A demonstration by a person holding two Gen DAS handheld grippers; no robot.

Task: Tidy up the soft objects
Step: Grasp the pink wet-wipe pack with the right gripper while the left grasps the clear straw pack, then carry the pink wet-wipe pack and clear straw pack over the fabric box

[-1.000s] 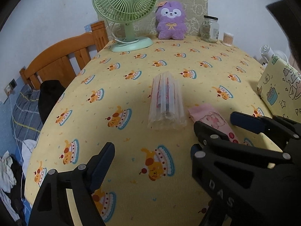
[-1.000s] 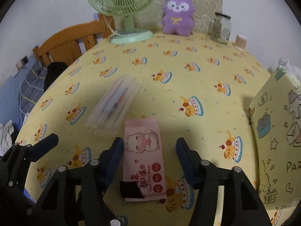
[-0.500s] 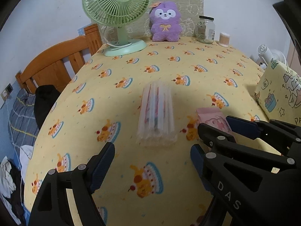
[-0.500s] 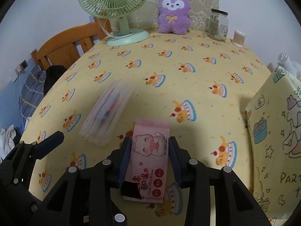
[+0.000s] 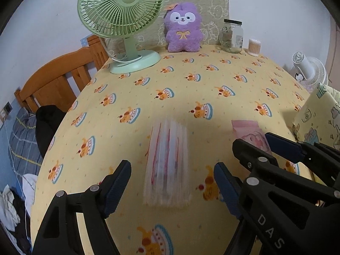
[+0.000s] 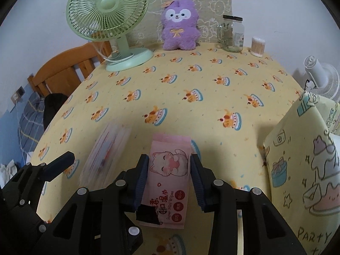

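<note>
The right gripper (image 6: 169, 176) has its two fingers pressed against the long sides of the pink wet-wipes pack (image 6: 167, 178), clamping it; the pack lies lengthwise between them, cat picture toward the far end, a black tab at its near end. Whether it rests on the yellow tablecloth (image 6: 212, 110) or is lifted off it cannot be told. Just left of the pack lies the clear ribbed packet (image 5: 167, 163), blurred in both views, flat on the cloth. The left gripper (image 5: 172, 182) has its jaws wide apart, one finger on each side of the near end of that packet, touching nothing visible. From the left wrist view the right gripper's black frame fills the space right of the packet, close beside the left gripper's right finger, and covers the near part of the pack.

Right of the pack, near it, stands a yellow printed gift bag (image 6: 303, 170), upright at the cloth's right edge. Beyond the pack and packet the cloth runs bare for a long stretch to the far edge. Left of the packet the cloth rounds off to its edge, with a wooden bed frame (image 5: 55, 80) and dark bedding below. Along the far edge, well away from the pack, stand a green desk fan (image 5: 125, 23) at the left, a purple plush toy (image 6: 178, 25) in the middle, then a glass jar (image 6: 231, 34) and a cotton-swab tub (image 6: 258, 46). A white fan (image 6: 320, 78) stands off the cloth behind the gift bag.
</note>
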